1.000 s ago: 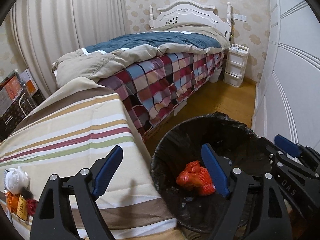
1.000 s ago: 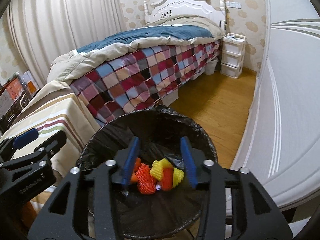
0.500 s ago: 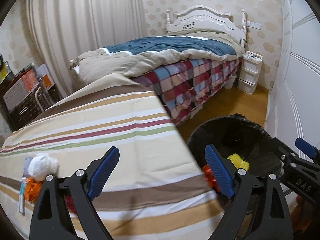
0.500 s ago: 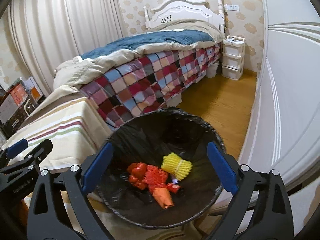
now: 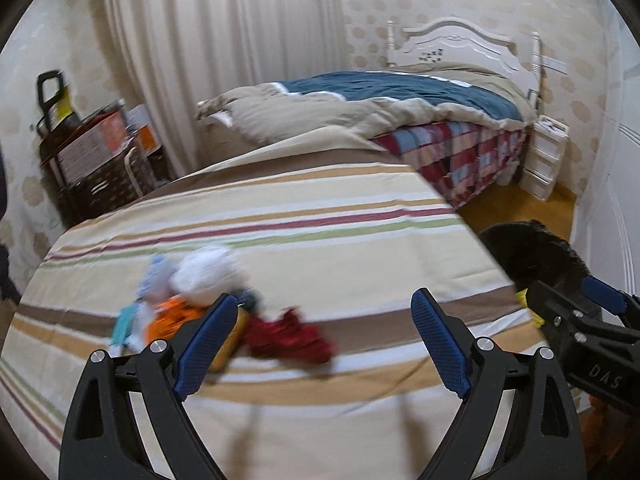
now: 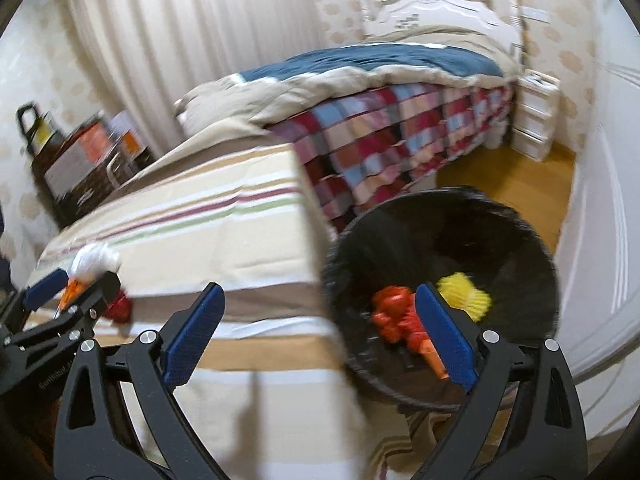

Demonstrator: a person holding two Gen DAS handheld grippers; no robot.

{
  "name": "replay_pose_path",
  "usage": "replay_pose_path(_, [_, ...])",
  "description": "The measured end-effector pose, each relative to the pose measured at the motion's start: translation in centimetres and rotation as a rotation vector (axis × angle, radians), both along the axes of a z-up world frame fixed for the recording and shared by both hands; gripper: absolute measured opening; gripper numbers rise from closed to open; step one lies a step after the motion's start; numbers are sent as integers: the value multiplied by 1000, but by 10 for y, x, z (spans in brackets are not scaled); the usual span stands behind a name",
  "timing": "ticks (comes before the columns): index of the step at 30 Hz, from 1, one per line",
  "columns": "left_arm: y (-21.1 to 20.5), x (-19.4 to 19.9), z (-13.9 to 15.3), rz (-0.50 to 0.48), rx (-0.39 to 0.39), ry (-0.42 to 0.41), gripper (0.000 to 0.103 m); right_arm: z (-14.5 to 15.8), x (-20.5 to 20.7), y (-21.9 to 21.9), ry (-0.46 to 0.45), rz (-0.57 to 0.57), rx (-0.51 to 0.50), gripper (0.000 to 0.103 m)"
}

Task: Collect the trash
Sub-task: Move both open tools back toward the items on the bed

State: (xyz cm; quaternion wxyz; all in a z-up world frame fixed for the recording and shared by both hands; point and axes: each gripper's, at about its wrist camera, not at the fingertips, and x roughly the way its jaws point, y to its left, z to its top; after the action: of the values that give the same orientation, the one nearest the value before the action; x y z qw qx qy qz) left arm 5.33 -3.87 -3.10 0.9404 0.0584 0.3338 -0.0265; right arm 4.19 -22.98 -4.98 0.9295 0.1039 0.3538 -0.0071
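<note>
1. Left claw (image 5: 320, 344) is released, empty, over the striped tabletop (image 5: 320, 264).
2. Blurred trash pile (image 5: 208, 304), perhaps wrappers, lies at ten o'clock of it.
3. Right claw (image 6: 320, 340) is released, empty; the black bin (image 6: 440, 280) at two o'clock holds red and yellow trash (image 6: 432, 312).

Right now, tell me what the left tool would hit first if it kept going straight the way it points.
Probably the striped cloth on the table. The open left tool aims down at bare cloth just right of the red scrap, which lies near its left finger. The picture is blurred, so depth is uncertain.
</note>
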Motion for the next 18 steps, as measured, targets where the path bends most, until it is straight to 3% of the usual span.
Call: replay_pose_path(18, [143,-25,-16,270,-6,45,88,-8,12,129,64,266,-75,94])
